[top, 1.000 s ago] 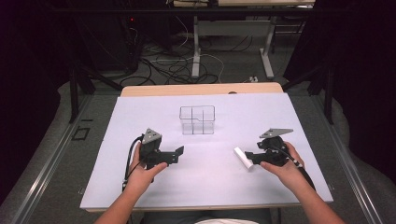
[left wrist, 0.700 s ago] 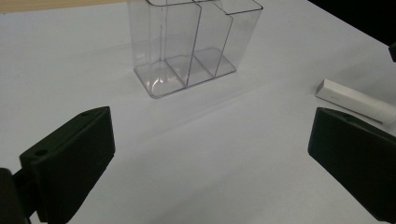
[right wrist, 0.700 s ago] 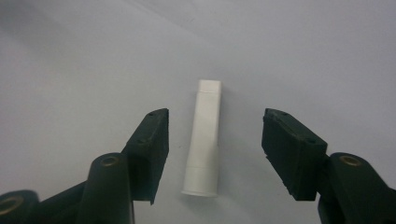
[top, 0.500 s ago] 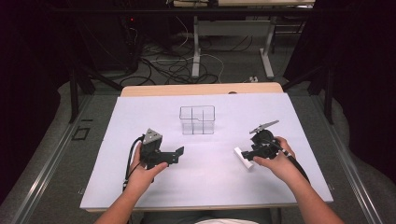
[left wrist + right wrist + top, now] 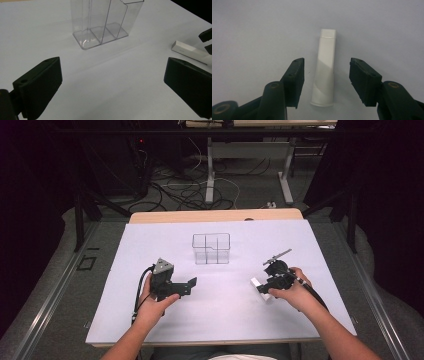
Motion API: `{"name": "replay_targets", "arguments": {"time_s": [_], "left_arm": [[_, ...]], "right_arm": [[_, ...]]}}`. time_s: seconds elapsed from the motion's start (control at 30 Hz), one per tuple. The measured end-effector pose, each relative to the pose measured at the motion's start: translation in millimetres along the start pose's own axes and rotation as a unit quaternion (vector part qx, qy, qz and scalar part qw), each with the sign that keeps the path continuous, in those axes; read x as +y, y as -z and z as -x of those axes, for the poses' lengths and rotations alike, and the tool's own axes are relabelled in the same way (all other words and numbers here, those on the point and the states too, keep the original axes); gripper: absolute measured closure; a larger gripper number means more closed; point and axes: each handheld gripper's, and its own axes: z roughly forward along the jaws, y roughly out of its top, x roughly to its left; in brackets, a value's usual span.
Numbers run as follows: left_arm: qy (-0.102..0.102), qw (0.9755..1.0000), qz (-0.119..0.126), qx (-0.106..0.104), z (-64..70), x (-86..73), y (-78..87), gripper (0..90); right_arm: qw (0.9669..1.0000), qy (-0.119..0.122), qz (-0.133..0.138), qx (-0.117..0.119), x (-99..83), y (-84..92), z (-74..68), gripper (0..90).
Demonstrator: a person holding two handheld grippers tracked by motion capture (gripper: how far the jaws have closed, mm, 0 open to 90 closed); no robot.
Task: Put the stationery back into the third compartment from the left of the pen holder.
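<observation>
Right gripper tipped down over white tube, jaws straddling it, one pad on each side, gap visible on both sides, so no contact. Jaws just been closing in, now at a middling width, tube between them but not pinched. Tube lying flat on the white table sheet, long axis running straight out along the jaws, square cap end away from the gripper, wider round end back near the jaw roots.

High view: right gripper low over the sheet, white tube poking out just beyond its tips on the side toward the other gripper. Person's right hand wrapped round the gripper body.

Left gripper wide open, nothing between the jaws, bare sheet under them. Ahead of its jaws and slightly left: clear plastic organizer, upright, split into compartments, all looking empty. Off to the right of its jaws: white tube with the black tips of the other gripper at its far end.

High view: left gripper held level in the person's left hand, jaws pointing toward the right gripper, well apart from it. Clear organizer beyond both grippers, roughly between them, well clear of the tube. Left gripper not touching tube or organizer.
</observation>
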Motion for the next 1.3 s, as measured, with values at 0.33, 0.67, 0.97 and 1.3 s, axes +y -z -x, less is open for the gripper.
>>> {"name": "replay_targets", "arguments": {"time_s": [0.33,0.67,0.97,1.3], "left_arm": [[0.0,1.0,-0.006,-0.003,0.1,-1.2,-2.5,2.0],[0.004,1.0,-0.006,-0.005,0.8,-1.7,-3.3,2.0],[-0.001,1.0,-0.009,-0.004,0.3,-1.7,-3.7,2.0],[0.0,0.9999,-0.009,-0.006,0.6,-2.4,-4.7,2.0]], "right_arm": [[0.9986,-0.015,-0.049,0.015,3.3,-10.8,6.6,48.6],[0.9961,-0.028,-0.082,0.016,9.2,-17.8,6.3,52.5],[0.9946,-0.048,-0.091,0.019,10.1,-25.9,2.6,54.9],[0.9943,-0.049,-0.094,0.009,10.1,-28.9,2.0,67.2]]}}
